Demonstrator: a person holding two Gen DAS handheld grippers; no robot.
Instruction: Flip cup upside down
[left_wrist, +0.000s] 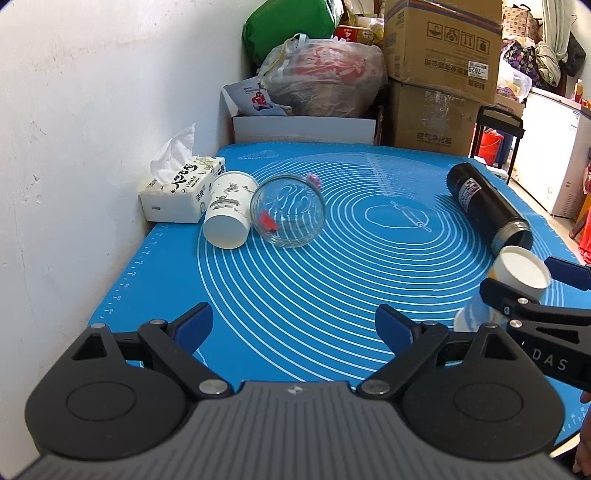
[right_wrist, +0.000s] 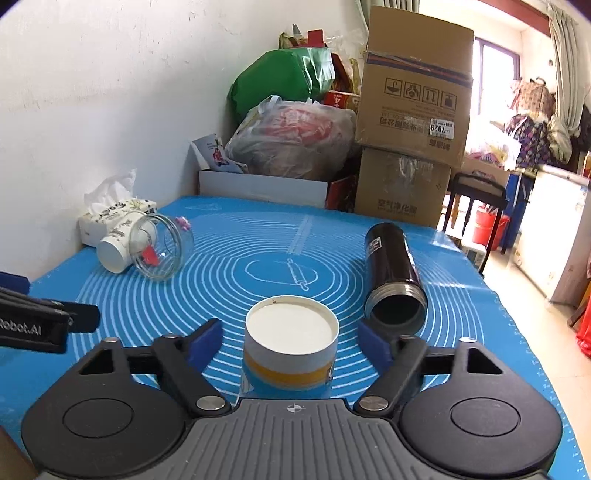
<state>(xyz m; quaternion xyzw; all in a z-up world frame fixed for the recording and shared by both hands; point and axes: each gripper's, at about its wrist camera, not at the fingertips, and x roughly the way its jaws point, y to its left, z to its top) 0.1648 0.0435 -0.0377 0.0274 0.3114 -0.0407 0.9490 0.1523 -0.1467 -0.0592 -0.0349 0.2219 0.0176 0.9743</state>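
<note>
Right claw (right_wrist: 290, 343) stands spread, its blue pads either side of the paper cup (right_wrist: 291, 343) without touching it; that cup sits base-up on the blue mat (right_wrist: 229, 266) over the bench, so the flip looks done. Risk, as I judge it: pulling back crookedly could clip the light cup and topple it toward the black flask (right_wrist: 393, 273) lying near; left claw (left_wrist: 293, 328) is open and empty. Only the left view shows the cup's lower body; only the right shows the gaps at both pads.

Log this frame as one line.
paper cup: upside down on mat | right tongs: open, astride cup | left tongs: open, empty
</note>
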